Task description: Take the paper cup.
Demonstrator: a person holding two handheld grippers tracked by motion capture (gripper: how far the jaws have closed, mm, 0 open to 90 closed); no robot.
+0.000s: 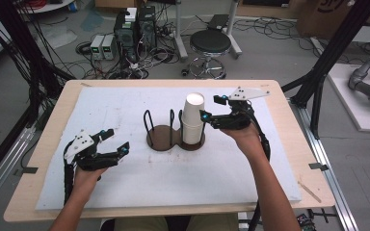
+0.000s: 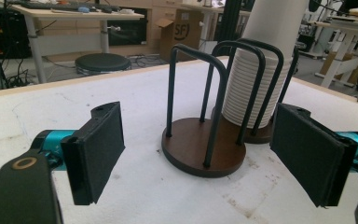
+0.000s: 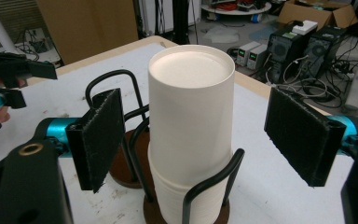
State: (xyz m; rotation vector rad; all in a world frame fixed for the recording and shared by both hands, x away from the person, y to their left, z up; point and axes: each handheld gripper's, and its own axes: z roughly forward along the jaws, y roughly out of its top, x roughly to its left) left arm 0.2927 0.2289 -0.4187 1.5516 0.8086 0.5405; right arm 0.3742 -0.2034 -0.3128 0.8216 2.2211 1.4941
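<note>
A stack of white paper cups [image 1: 193, 119] [image 3: 191, 126] [image 2: 261, 70] stands upside down in the right bay of a dark wire cup holder [image 1: 163, 137] [image 2: 205, 149] with round brown bases. The holder's left bay is empty. My right gripper [image 1: 213, 109] [image 3: 200, 135] is open just right of the stack, level with its upper part, its pads [image 3: 100, 135] on either side of the top cup without touching. My left gripper [image 1: 114, 142] [image 2: 200, 154] is open low over the white mat, left of the holder and facing it.
A white mat [image 1: 125, 178] covers the wooden table [image 1: 294, 144]. Beyond the table's far edge are a black stool [image 1: 210, 43], computer cases [image 1: 135, 29] and loose cables on the floor. Black frame posts [image 1: 327, 62] stand at the right.
</note>
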